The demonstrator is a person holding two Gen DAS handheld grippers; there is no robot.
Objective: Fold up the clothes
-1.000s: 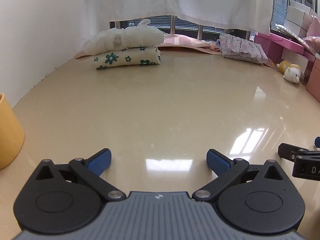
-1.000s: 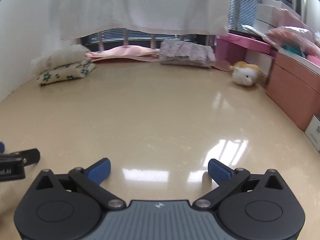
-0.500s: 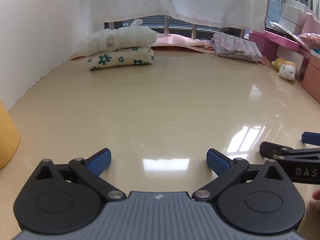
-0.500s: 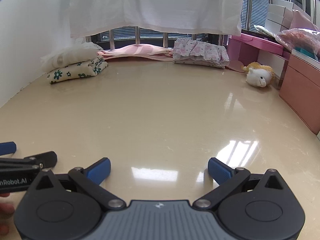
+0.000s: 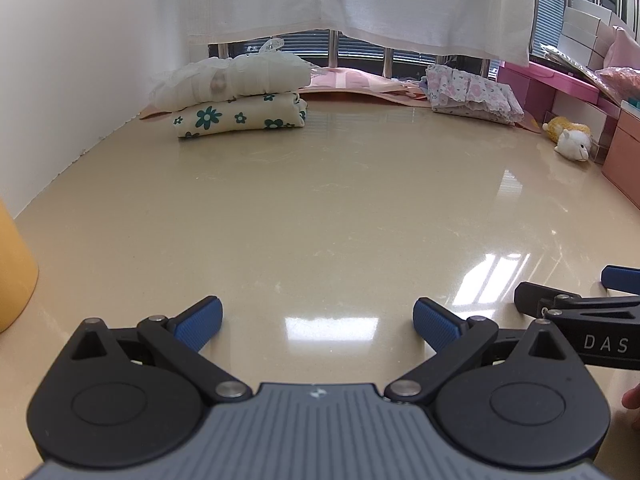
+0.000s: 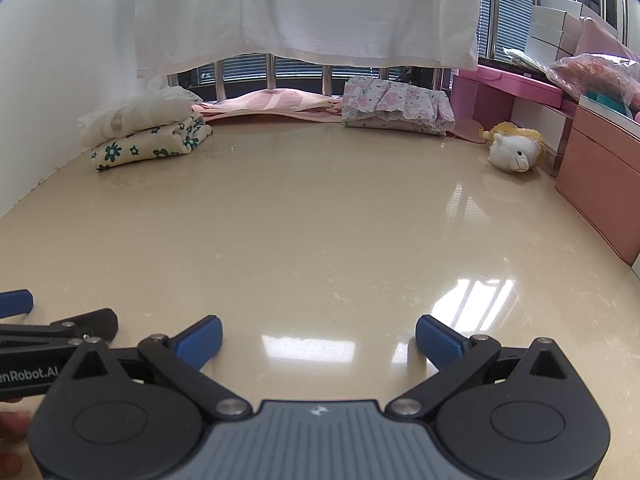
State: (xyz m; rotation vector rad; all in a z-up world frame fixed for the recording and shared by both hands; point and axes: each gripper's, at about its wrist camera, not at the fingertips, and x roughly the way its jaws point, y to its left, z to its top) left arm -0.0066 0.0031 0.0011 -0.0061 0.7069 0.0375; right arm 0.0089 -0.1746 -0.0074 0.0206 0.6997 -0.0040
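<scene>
My left gripper (image 5: 318,322) is open and empty, low over the glossy beige table (image 5: 340,208). My right gripper (image 6: 318,334) is open and empty too, side by side with the left. Far back left lies a folded flower-print cloth (image 5: 240,120) with a folded white garment (image 5: 232,78) on top; both show in the right wrist view (image 6: 152,146). A pink garment (image 6: 272,104) lies flat at the back. A folded floral ruffled garment (image 6: 396,108) lies back right. No cloth is near the grippers.
A yellow cup (image 5: 14,272) stands at the left edge. A plush sheep (image 6: 516,152) sits at the right by a pink drawer unit (image 6: 600,192). A white curtain (image 6: 304,12) hangs over the window. A white wall runs along the left.
Both views have tilted and shifted slightly; the far clothes sit a little lower and larger in frame. Both grippers stay open and empty.
</scene>
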